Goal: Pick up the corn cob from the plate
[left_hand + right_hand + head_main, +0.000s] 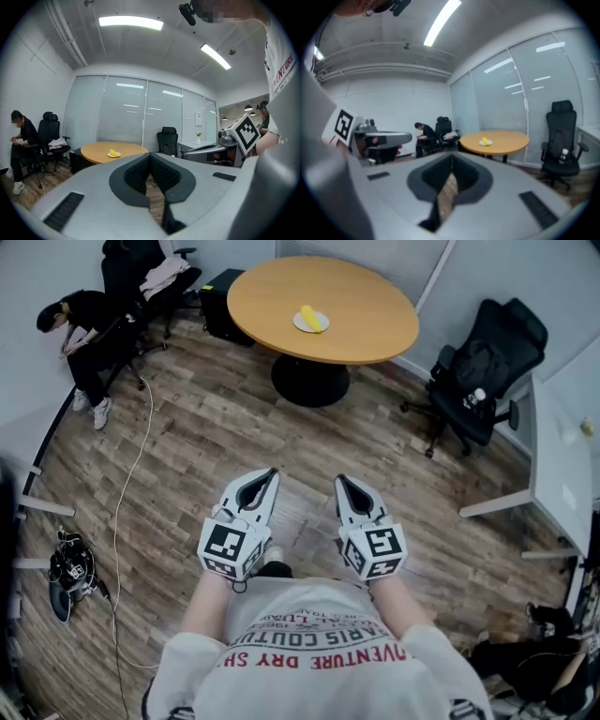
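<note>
A yellow corn cob [310, 318] lies on a small white plate [300, 325] on a round wooden table [366, 296] far ahead, across the wood floor. Both grippers are held close to my body, far short of the table. My left gripper [270, 475] and right gripper [341, 483] point toward it, jaws together, nothing in either. The left gripper view shows its gripper [150, 156] shut, with the corn cob [113, 153] small beyond. In the right gripper view that gripper [451, 157] is shut too, and the corn cob [485, 140] sits on the distant table [508, 138].
A black office chair [483, 371] stands right of the table, beside a white desk [555, 465]. A seated person [82, 329] and a chair with clothes [155, 277] are at the far left. A cable [129, 474] runs along the floor to gear [70, 573].
</note>
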### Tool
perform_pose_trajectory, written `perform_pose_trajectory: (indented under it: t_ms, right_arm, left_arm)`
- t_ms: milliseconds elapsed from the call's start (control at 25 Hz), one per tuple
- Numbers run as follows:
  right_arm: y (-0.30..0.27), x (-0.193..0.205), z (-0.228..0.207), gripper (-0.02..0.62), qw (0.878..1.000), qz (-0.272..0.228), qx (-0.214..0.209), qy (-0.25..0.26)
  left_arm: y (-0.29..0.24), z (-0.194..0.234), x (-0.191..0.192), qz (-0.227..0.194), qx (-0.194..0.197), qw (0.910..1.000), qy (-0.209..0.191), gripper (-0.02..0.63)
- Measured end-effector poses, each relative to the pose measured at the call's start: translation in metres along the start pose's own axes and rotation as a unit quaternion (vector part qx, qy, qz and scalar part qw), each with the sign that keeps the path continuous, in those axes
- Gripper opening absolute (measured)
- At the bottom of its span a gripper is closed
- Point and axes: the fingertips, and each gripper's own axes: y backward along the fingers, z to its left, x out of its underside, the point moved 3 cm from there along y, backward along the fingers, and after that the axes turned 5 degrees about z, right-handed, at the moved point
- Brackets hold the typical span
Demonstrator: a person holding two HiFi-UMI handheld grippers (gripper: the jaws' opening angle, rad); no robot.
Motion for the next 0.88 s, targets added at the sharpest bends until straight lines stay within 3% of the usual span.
perform_pose_trajectory:
  t_ms: [400,720,880]
  right_arm:
    - [-0.094,-0.019,-0.001,0.029,1.000,0.020,-0.001,-0.007]
    - [-0.187,-0.048,-0.064,0.029,0.999,0.018,-0.039,0.002]
    - [-0.235,-0.077,-0.116,0.029,0.998,0.018,-0.060,0.016]
  left_arm:
    - [-0.021,0.094,-0.011,0.012,-0.020,0.9997,-0.003,0.032]
    - [-0.099,0.154,-0.026,0.000,-0.073,0.9973,0.005,0.032]
    - [-0.161,0.178,-0.047,-0.016,-0.097,0.9951,0.013,0.032]
